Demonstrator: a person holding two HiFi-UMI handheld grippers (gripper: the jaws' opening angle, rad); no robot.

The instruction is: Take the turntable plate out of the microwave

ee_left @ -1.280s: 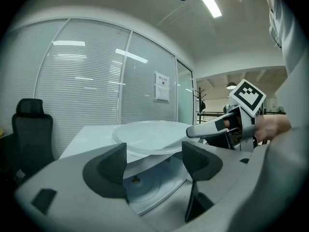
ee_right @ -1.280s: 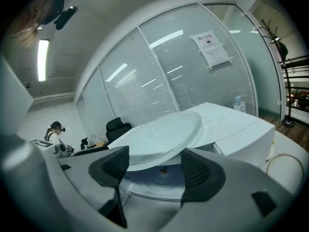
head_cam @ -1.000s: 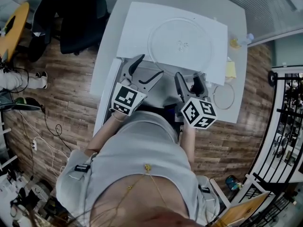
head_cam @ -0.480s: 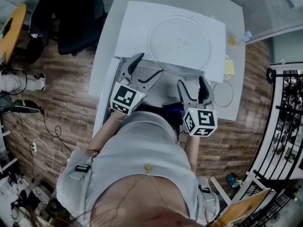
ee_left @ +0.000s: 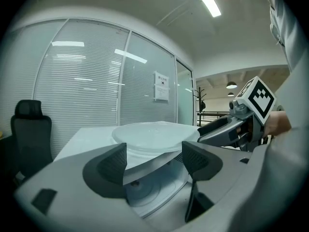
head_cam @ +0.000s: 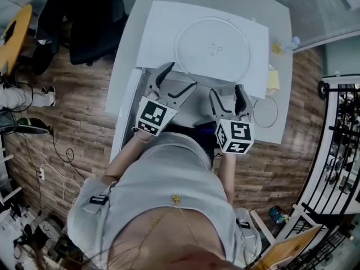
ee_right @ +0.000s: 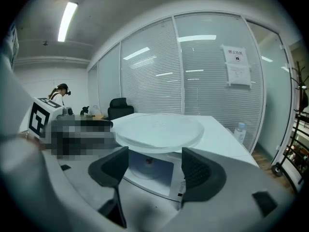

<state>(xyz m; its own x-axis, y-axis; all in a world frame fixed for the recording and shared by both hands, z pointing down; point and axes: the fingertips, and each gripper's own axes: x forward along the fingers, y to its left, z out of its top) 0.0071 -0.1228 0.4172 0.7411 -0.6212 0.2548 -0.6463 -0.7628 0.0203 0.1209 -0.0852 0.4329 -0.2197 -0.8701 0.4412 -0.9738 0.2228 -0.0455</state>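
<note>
The clear glass turntable plate (head_cam: 212, 48) lies flat on the white microwave's top (head_cam: 160, 32), its near rim reaching the front edge. In both gripper views the plate (ee_left: 154, 134) (ee_right: 157, 129) rests just above the open cavity (ee_left: 145, 192) (ee_right: 147, 168). My left gripper (head_cam: 179, 79) (ee_left: 154, 161) is open below the plate's left front, with nothing in it. My right gripper (head_cam: 227, 91) (ee_right: 155, 163) is open too, empty, a little short of the plate's right front. Neither touches the plate.
The microwave door (head_cam: 126, 114) hangs open at the left. A roller ring (head_cam: 265, 113) lies on the white table (head_cam: 281, 16) to the right, beside a yellow note (head_cam: 273, 82) and a small bottle (head_cam: 292, 45). A black office chair (head_cam: 84, 21) stands at the far left.
The right gripper has straightened and shifted slightly, now pointing at the microwave front. The left gripper edged a little forward and right. The plate has not moved.
</note>
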